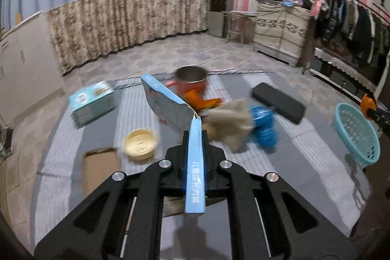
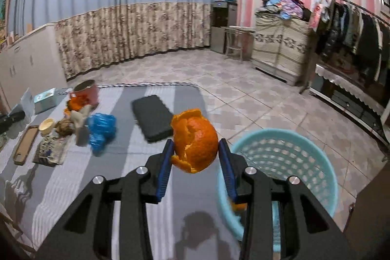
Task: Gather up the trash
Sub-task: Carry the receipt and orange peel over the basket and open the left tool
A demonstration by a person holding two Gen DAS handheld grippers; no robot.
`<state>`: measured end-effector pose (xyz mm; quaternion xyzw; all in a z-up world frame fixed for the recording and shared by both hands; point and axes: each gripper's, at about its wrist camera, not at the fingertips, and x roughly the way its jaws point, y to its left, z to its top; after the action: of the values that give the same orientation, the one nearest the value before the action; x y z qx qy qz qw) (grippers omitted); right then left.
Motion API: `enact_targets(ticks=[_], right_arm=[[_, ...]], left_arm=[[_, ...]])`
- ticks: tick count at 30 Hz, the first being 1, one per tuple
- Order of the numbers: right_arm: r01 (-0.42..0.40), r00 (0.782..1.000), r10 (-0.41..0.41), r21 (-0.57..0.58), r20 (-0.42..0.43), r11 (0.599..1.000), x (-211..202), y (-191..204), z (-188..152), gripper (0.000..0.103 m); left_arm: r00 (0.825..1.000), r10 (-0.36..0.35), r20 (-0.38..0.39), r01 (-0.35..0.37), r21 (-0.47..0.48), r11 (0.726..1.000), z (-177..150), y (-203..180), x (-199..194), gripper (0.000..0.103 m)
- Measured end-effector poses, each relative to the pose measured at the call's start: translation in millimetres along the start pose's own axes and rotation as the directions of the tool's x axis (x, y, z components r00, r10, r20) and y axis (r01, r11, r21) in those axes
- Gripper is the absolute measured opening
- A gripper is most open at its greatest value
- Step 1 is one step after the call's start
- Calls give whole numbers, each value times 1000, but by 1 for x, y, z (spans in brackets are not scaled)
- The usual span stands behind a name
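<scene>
My left gripper (image 1: 195,150) is shut on a flattened light-blue cardboard box (image 1: 170,106) and holds it up above the striped table (image 1: 280,162). My right gripper (image 2: 196,150) is shut on a large orange peel (image 2: 195,140), held just left of the teal plastic basket (image 2: 280,162). A piece of orange peel (image 2: 238,206) lies inside the basket. More trash sits on the table: blue crumpled plastic (image 2: 101,128), a beige paper bag (image 1: 231,123), orange peel scraps (image 2: 75,104) and a small cream cup (image 1: 140,143).
A black rectangular case (image 2: 153,117), a pink-and-steel pot (image 2: 86,90), a teal boxed item (image 1: 91,102), a brown cardboard piece (image 1: 100,167) and a printed wrapper (image 2: 52,149) lie on the table. The basket also shows at the right in the left wrist view (image 1: 358,133). Tiled floor beyond.
</scene>
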<state>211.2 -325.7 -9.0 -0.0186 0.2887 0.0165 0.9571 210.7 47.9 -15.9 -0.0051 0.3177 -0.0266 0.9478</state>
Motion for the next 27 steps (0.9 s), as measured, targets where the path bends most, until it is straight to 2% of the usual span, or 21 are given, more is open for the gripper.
enact_targets(ticks=[4, 9, 13, 18, 27], right_arm=[[51, 998, -51, 29, 21, 998, -5, -26, 1, 38], [84, 996, -87, 87, 30, 993, -5, -57, -2, 38], [109, 994, -112, 145, 14, 983, 0, -88, -8, 38], [149, 989, -151, 252, -12, 956, 9, -129, -16, 38], [196, 980, -194, 338, -40, 921, 12, -164, -32, 38]], left_arm=[[997, -78, 15, 77, 34, 996, 8, -54, 10, 7], [983, -180, 31, 177, 86, 980, 16, -119, 23, 7], [962, -274, 12, 271, 118, 955, 21, -172, 35, 7], [935, -355, -13, 353, 159, 922, 23, -226, 47, 7], [902, -427, -62, 430, 209, 878, 13, -288, 63, 7]])
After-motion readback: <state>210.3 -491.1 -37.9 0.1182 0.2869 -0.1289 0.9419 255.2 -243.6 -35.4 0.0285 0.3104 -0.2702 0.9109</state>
